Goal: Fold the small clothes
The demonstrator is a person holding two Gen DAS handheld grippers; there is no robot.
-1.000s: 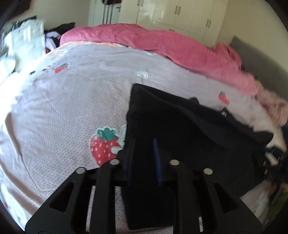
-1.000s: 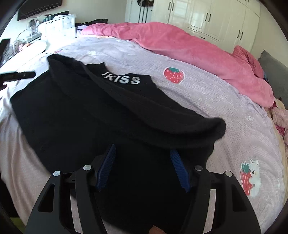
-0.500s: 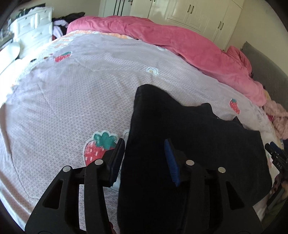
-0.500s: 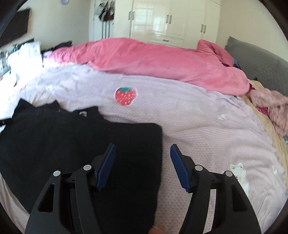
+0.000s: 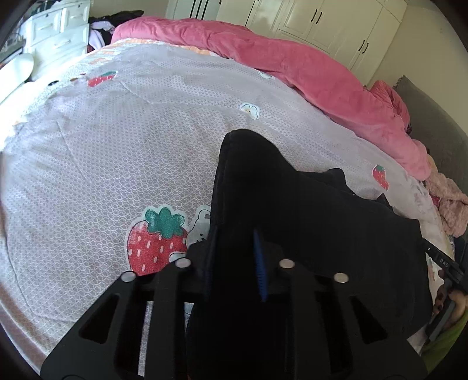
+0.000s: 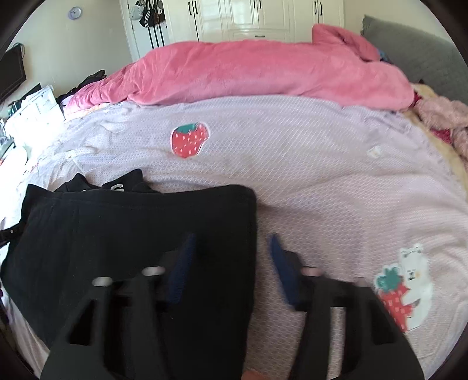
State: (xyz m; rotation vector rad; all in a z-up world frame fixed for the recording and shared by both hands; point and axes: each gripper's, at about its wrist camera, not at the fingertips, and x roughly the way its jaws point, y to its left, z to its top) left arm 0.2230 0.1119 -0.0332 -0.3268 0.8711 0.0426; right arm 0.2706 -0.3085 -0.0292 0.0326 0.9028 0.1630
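Observation:
A black garment lies folded on the lilac strawberry-print bedspread, with white lettering at its collar. In the left wrist view my left gripper is shut on the left edge of the black garment, and the cloth rises between its blue pads. In the right wrist view my right gripper is open and empty. It hovers over the garment's right edge, left finger above the cloth, right finger above the bedspread.
A pink duvet is bunched along the far side of the bed. Pink clothes lie at the right. A white drawer unit stands left of the bed, white wardrobes behind. The right gripper's handle shows at the left view's right edge.
The right gripper let go of the garment and swung right, leaving it laid flat. The left gripper opened half a second ago and has now closed on the garment's left edge again.

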